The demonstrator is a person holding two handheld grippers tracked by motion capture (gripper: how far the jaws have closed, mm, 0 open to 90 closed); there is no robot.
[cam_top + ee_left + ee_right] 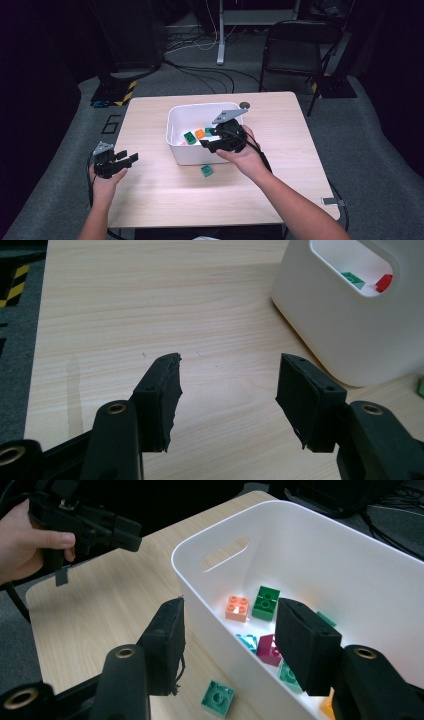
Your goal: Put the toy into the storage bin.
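1. Pale wooden desk carries a white plastic bin near its far edge.
2. Right gripper, jaws apart and empty, straddles the bin's near wall.
3. Left gripper, open and empty, hovers by the desk's left edge.
4. Teal plastic brick lies on the desk beside the bin's near wall, just below the right gripper.

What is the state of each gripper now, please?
Left gripper: jaws open, holding nothing, above the bare table.
Right gripper: jaws open, holding nothing, over the near wall of the white bin.
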